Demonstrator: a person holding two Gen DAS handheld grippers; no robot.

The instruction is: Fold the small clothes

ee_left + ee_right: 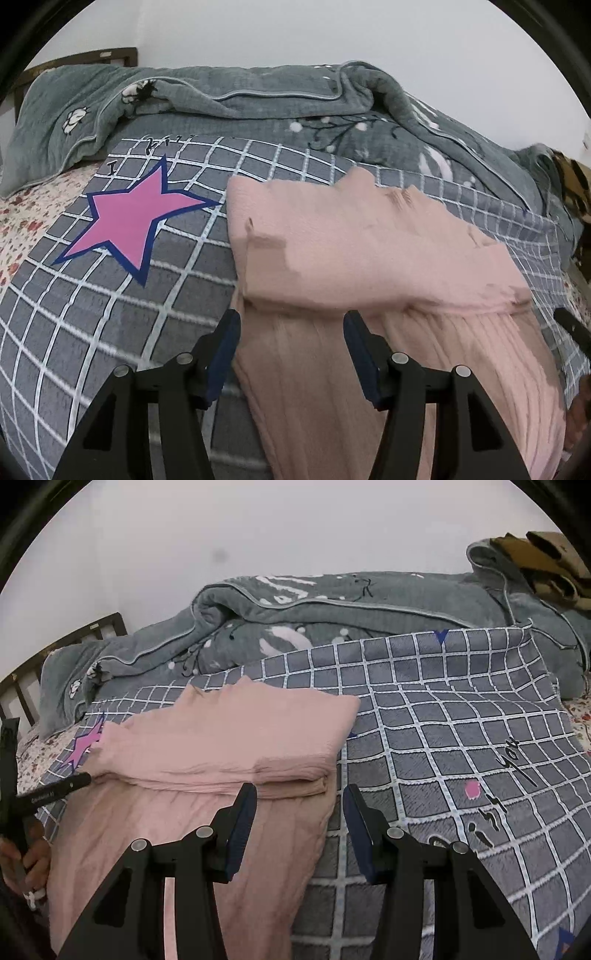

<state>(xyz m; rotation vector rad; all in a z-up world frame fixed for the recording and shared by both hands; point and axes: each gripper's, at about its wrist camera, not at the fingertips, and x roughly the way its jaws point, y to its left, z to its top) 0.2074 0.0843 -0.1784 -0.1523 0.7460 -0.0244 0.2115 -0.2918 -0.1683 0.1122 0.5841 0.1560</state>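
Note:
A pink ribbed garment [369,258] lies on the grey checked bedsheet [110,314], its far part folded back over the near part. It also shows in the right wrist view [229,734]. My left gripper [291,325] is open and empty, above the garment's near left part, just short of the fold edge. My right gripper [299,797] is open and empty, over the garment's right edge [325,779] at the fold. The left gripper's finger [59,788] shows at the garment's left side in the right wrist view.
A crumpled grey-green quilt [258,96] lies along the back of the bed by the white wall. A pink star [136,218] is printed on the sheet left of the garment. A brown patterned cloth [539,565] sits at far right. A dark headboard [55,646] stands at left.

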